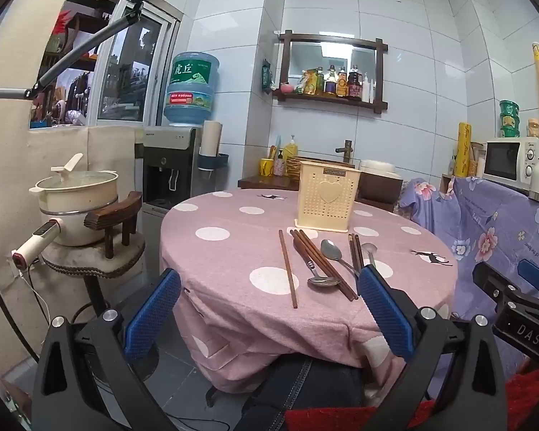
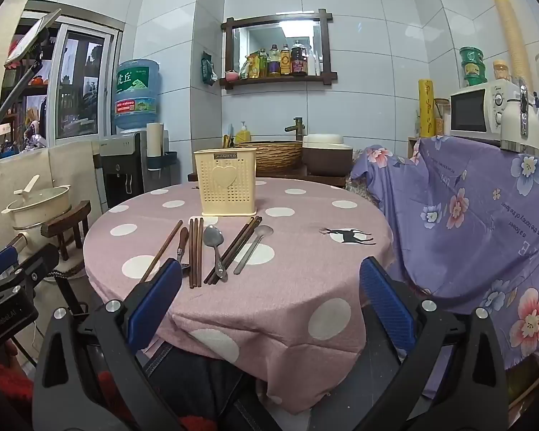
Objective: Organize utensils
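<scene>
Both tongs — the left tongs [image 1: 269, 309] and the right tongs [image 2: 271, 298] — stand spread wide, pinching nothing. Chopsticks [image 2: 195, 251] and spoons [image 2: 213, 242] lie on the pink dotted tabletop [image 2: 305, 258], just before the cream holder [image 2: 226, 186].

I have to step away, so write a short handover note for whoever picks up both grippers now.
Left gripper: open, empty, short of the table.
Right gripper: open, empty.
Chopsticks and spoons lie loose on the pink cloth in front of the cream utensil holder.
Done: nothing visibly sorted.
Left: move every piece, probably into the holder.
</scene>
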### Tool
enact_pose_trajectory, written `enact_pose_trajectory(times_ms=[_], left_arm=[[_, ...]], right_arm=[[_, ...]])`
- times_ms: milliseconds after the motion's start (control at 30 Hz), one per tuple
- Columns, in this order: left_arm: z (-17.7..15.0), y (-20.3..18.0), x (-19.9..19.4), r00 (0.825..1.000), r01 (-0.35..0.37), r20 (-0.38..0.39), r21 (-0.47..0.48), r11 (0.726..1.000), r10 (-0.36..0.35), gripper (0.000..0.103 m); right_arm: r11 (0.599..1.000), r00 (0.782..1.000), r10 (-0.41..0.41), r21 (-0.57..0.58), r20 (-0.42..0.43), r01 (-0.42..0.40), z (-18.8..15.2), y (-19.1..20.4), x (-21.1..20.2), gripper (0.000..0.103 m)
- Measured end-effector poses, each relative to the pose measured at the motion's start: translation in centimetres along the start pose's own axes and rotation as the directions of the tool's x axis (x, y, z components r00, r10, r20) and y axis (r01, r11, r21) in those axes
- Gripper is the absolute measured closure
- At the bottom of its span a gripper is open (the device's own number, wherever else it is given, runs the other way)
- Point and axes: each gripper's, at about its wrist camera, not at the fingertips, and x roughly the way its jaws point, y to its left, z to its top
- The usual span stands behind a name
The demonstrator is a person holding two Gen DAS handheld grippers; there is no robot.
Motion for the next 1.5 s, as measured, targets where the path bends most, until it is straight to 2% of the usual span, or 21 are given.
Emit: enact_pose_trajectory(times_ms=[1500], left_arm=[[-0.4, 0.6, 0.1, 1.000, 0.006, 0.002, 0.008, 1.000, -0.006, 0.005]], right_arm=[[1.000, 1.000, 0.001, 0.004, -0.013, -0.001, 0.1, 0.0, 0.2, 0.005]])
